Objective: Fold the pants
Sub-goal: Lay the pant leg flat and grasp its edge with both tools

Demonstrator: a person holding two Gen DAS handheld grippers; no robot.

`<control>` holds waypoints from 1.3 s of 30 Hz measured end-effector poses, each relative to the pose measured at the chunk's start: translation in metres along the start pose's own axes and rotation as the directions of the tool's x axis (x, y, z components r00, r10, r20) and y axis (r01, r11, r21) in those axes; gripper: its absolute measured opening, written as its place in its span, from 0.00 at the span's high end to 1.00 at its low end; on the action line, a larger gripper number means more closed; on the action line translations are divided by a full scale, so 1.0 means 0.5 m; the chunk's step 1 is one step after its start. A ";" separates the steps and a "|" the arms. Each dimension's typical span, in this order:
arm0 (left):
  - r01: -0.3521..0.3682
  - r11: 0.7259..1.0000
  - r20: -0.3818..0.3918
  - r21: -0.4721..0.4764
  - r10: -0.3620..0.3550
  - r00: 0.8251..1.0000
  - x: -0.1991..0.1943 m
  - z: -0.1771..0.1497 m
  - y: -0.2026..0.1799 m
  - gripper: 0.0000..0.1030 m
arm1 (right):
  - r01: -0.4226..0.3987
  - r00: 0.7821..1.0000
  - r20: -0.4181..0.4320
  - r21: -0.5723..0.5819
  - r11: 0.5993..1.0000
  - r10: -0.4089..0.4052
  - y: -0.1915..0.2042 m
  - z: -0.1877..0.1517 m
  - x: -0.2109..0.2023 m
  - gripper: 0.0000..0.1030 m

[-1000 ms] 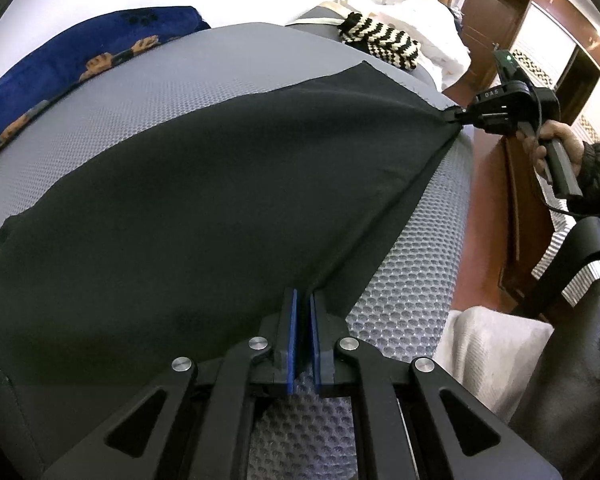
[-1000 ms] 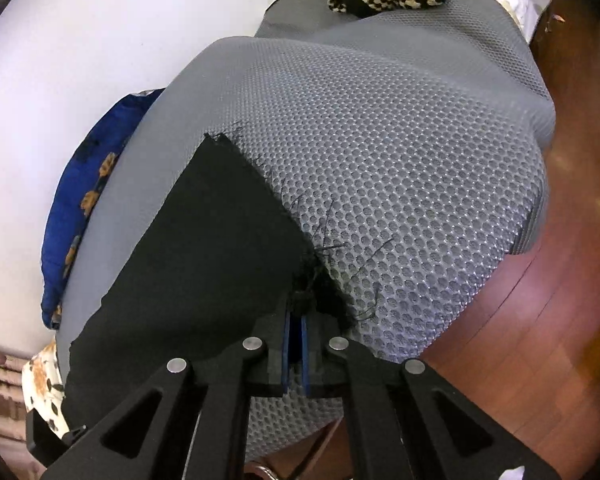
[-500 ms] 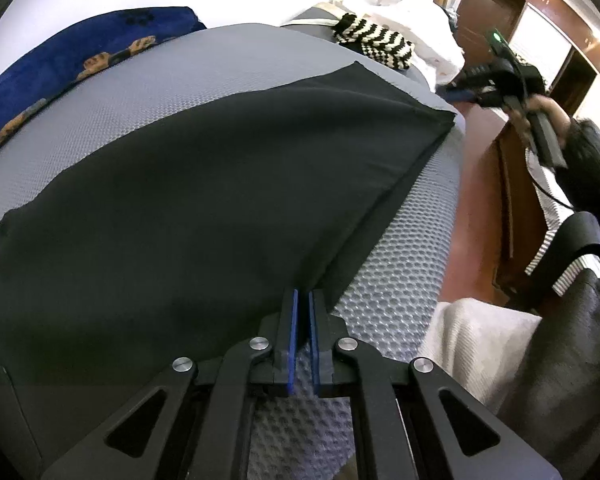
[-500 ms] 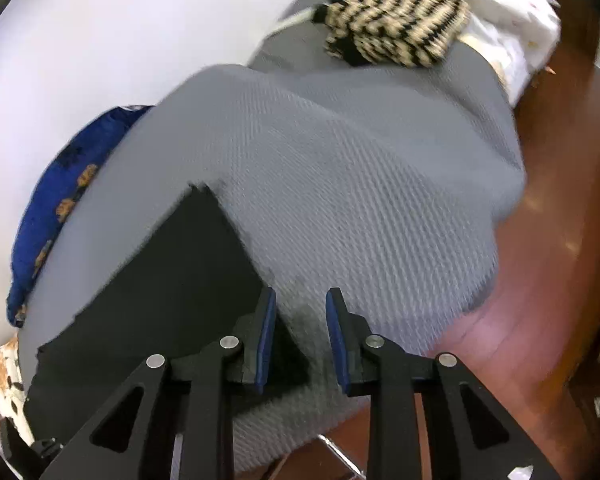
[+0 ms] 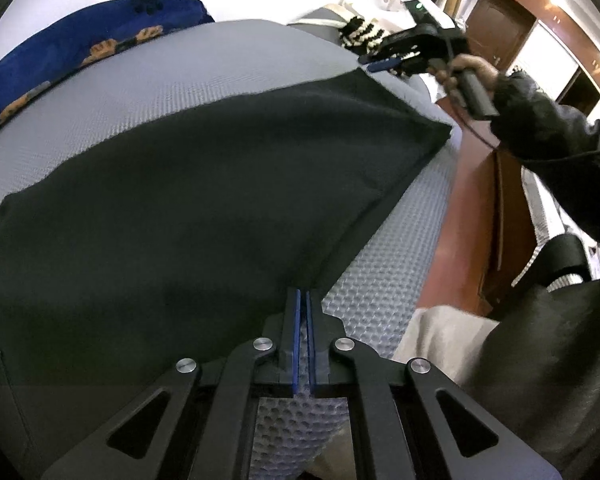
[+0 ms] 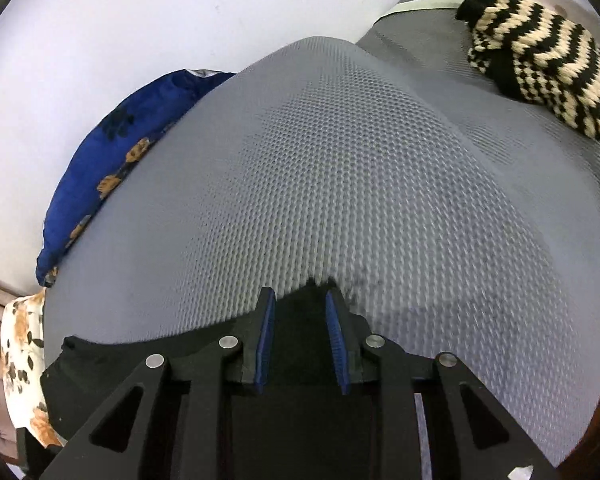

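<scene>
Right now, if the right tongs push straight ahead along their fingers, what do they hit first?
Probably the black pants fabric lying between the open right tongs, then the grey honeycomb-mesh mattress cover just beyond its edge. Depth is unclear.

In the left wrist view the black pants [image 5: 188, 216] run off the left edge and pass under the gripper's frame, so their near hem is hidden. The blue patterned cloth [image 5: 80, 44] is cut by the left edge too. The striped knit [image 5: 360, 34] is mostly covered by the right gripper [image 5: 380, 65], which is motion-blurred. In the right wrist view only a strip of the pants shows; the rest lies under the gripper's body. The floral fabric [image 6: 20, 360] leaves the frame at left.
</scene>
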State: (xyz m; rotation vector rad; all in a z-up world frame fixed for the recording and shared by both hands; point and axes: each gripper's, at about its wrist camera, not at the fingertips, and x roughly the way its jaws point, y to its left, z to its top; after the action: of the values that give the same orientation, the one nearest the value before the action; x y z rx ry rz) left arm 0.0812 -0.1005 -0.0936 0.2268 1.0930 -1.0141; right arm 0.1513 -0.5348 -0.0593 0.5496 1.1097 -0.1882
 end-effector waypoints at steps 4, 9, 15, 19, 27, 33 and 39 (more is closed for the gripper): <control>0.006 1.000 0.028 -0.030 -0.005 1.000 -0.006 0.018 0.007 0.96 | 0.003 1.000 -0.027 -0.006 1.000 -0.003 -0.006 0.005 0.028 0.75; 0.003 0.996 0.008 -0.088 -0.003 1.000 0.018 0.024 0.030 0.96 | 0.009 1.000 0.025 -0.041 0.999 -0.008 0.006 0.004 0.005 0.95; 0.054 0.985 0.000 -0.165 -0.055 0.999 0.033 0.002 0.059 0.96 | 0.125 0.990 0.079 -0.052 0.991 -0.121 0.003 -0.001 0.009 1.00; 0.076 0.977 0.009 -0.200 -0.075 0.997 0.028 -0.007 0.070 0.96 | 0.104 0.993 0.063 0.012 0.994 -0.105 -0.024 -0.003 0.020 0.99; 0.065 0.984 0.009 -0.164 -0.064 0.998 0.022 -0.011 0.062 0.96 | 0.046 0.995 0.088 -0.053 0.998 -0.041 0.054 -0.075 -0.081 0.85; 0.010 0.989 0.061 -0.148 -0.001 0.998 -0.009 -0.004 0.060 0.95 | -0.179 0.982 -0.089 -0.143 0.973 0.167 0.190 -0.247 -0.121 0.85; -0.050 0.984 0.082 -0.169 0.065 0.995 -0.039 -0.024 0.082 0.87 | -0.294 0.930 -0.280 -0.172 0.940 0.239 0.296 -0.390 -0.096 0.85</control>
State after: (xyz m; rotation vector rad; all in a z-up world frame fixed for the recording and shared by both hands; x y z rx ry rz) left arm 0.1036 -0.0597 -0.0961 0.0775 1.0792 -0.8683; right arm 0.0353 -0.3153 -0.0327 0.5380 1.2728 0.2448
